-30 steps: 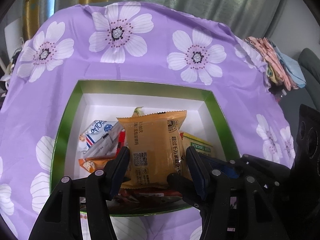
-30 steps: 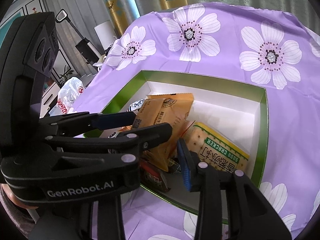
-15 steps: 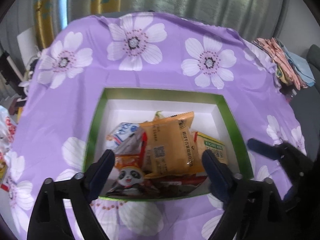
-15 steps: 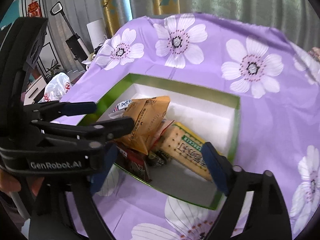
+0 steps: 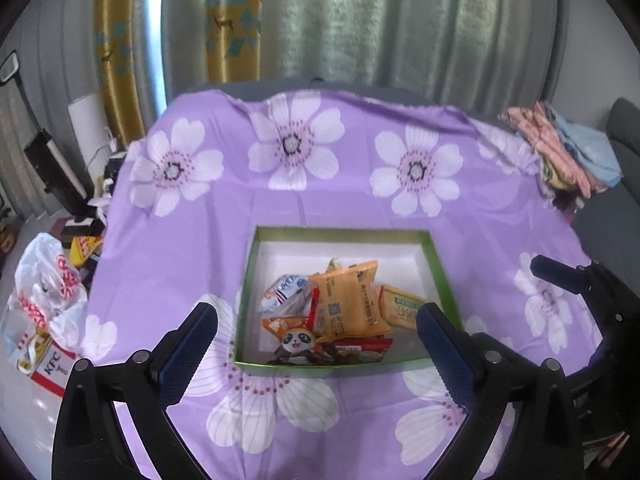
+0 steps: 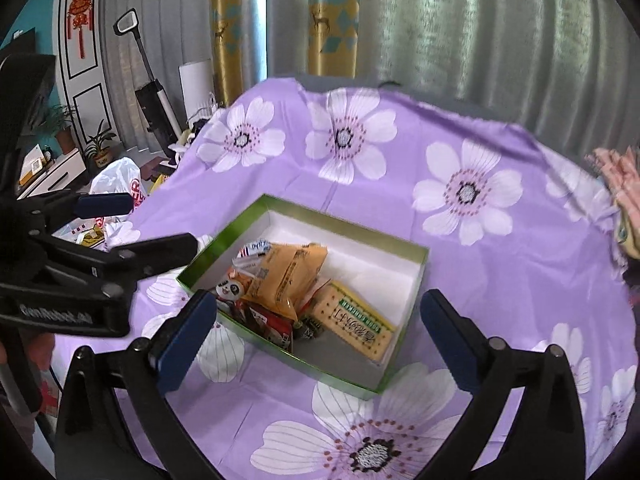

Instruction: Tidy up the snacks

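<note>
Both grippers, left and right, hang spread wide and empty above a purple floral cloth. At 12 o'clock from each sits a green box holding snacks: orange packet, cracker pack at its 3 o'clock.

Both wrist views look down from above.
Shared: green box, frame centre; right view angled from its right.

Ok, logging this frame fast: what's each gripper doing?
Left gripper: open, holding nothing, above the snack box.
Right gripper: open, holding nothing.
</note>
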Demonstrator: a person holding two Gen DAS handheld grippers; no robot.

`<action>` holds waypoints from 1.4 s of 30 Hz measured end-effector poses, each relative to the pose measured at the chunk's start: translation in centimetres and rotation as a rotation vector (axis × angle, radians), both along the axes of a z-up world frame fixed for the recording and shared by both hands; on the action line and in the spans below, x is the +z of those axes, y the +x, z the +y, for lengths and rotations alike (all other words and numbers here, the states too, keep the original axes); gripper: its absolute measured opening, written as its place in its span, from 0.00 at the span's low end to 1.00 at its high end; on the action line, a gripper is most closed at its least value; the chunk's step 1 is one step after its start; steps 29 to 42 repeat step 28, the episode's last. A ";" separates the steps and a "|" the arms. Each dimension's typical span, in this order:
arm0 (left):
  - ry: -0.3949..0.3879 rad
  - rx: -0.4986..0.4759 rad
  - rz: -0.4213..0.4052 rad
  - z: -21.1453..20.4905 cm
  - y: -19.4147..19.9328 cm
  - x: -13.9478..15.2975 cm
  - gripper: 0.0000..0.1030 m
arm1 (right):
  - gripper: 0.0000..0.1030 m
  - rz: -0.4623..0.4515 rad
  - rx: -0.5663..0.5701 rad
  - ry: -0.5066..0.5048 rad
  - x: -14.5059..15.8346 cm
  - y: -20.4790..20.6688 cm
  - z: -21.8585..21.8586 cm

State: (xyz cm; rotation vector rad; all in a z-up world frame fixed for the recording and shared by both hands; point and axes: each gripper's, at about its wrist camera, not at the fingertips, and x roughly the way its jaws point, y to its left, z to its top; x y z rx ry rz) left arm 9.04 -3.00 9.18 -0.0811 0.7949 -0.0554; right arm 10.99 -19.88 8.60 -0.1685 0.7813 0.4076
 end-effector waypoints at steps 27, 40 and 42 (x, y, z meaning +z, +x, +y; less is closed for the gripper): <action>0.057 0.042 -0.071 0.1 -3.2 3.4 0.97 | 1.00 -0.070 0.026 0.000 4.5 -3.5 0.5; 0.054 0.045 -0.071 0.1 -3.1 3.4 0.97 | 1.00 -0.068 0.025 0.002 4.5 -3.5 0.4; 0.054 0.045 -0.071 0.1 -3.1 3.4 0.97 | 1.00 -0.068 0.025 0.002 4.5 -3.5 0.4</action>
